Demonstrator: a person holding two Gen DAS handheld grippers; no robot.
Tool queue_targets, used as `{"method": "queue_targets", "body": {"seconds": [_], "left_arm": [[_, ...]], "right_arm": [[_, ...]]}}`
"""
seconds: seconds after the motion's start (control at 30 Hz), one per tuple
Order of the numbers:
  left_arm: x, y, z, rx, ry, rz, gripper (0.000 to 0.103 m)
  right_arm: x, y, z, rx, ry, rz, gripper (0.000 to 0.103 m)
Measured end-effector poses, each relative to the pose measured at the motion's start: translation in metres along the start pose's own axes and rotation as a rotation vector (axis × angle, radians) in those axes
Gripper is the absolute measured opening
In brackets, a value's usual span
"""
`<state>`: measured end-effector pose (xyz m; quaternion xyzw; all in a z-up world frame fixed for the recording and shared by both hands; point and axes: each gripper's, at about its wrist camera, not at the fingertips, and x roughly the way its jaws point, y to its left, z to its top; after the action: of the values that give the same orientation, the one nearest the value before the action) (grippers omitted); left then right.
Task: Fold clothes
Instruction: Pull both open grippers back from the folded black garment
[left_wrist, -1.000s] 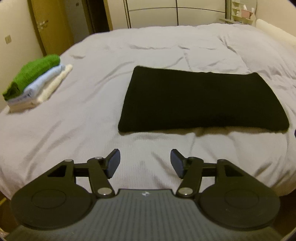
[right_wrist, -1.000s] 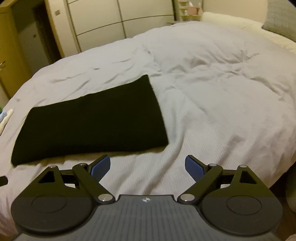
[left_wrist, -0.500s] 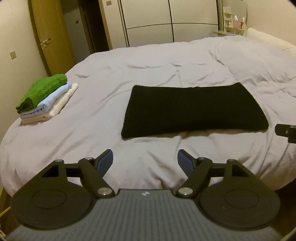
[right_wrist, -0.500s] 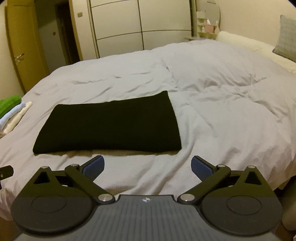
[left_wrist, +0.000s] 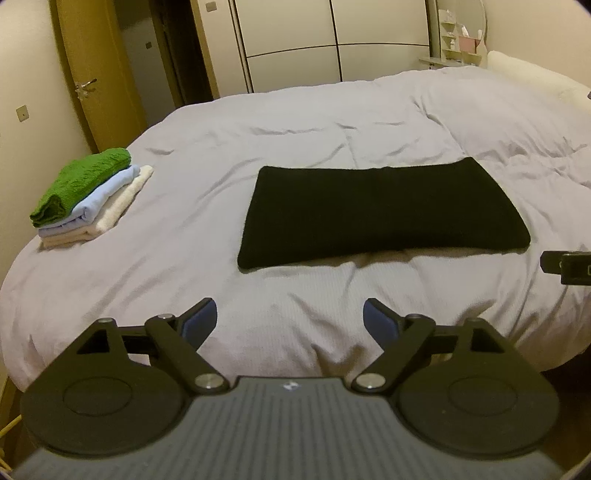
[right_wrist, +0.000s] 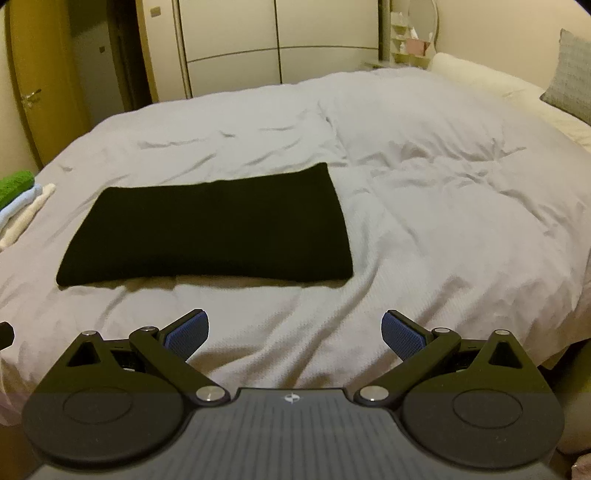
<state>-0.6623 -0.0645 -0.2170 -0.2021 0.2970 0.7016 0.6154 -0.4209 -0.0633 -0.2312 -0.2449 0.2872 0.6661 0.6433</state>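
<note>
The black folded cloth (left_wrist: 380, 214) is lying flat mid-bed, soft and limp; its 2 near corners are looking easiest to pinch. The left gripper (left_wrist: 290, 319), just opening, and the right gripper (right_wrist: 295, 332) are gaping wide, empty.

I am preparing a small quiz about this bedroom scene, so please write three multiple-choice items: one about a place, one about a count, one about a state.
1. Where does the stack of folded towels lie, seen from the left wrist?
A. left of the black cloth
B. on the black cloth
C. on the floor

2. How many towels are in the stack?
A. one
B. three
C. five

3. What is the state of the left tool and the right tool?
A. both closed on cloth
B. one holds a towel
C. both open and empty

Answers:
1 A: the stack sits on the duvet, apart from the black cloth.
2 B: green, light blue and cream layers show.
3 C: only the duvet shows between the pads.
</note>
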Motion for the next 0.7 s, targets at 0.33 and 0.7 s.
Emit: {"method": "queue_targets", "body": {"seconds": [0.33,0.7], "left_arm": [[0.019,0.001,-0.004,-0.001,0.035,-0.015,0.086],[0.057,0.012,-0.017,0.017,0.069,-0.072,0.076]], "right_arm": [[0.011,0.001,0.003,-0.006,0.03,-0.017,0.102],[0.054,-0.013,-0.01,0.035,0.137,-0.01,0.102]]}}
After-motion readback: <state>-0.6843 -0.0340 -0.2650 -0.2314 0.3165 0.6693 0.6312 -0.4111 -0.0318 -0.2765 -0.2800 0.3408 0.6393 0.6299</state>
